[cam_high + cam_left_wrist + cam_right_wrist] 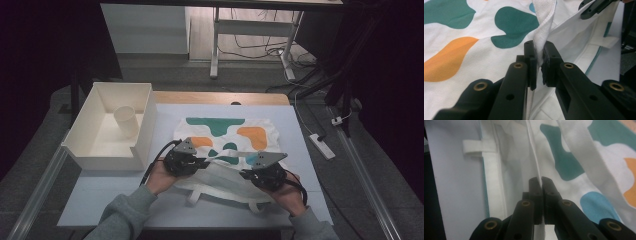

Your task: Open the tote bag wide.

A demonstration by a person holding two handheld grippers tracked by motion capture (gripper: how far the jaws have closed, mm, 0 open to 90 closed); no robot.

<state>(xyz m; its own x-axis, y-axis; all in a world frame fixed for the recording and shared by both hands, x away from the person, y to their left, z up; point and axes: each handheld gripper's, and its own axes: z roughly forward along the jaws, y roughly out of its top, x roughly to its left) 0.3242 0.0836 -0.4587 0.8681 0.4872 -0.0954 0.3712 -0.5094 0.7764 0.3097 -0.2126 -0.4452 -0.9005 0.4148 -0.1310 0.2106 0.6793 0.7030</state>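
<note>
Nearest me, both of my hands sit at the front edge of the table, each with a gripper pinching the printed tote bag [225, 145]. The left gripper [539, 62] has its jaws clamped on a raised fold of white fabric, the bag's rim or a strap; I cannot tell which. The right gripper [540, 185] has its jaws closed tight on a thin edge of the same bag, the seam running straight out from between them.

I judge I am at the grasp stage of opening or folding the bag: both near corners are secured and nothing has been lifted far yet. The next move calls for raising both hands together, keeping the edge taut and level so the cloth does not slip out of either pinch or bunch in the middle.

The bag lies flat on the pale table mat [300, 120], roughly central, its long axis running left to right across the table. Its open mouth and white handles [200, 192] point toward me; the teal, orange and blue printed panel faces up, with the bottom edge pointing away.

Farther off to the left, well apart from the bag, stands a white open box [145, 100] with a paper cup [125, 121] upright inside.
</note>
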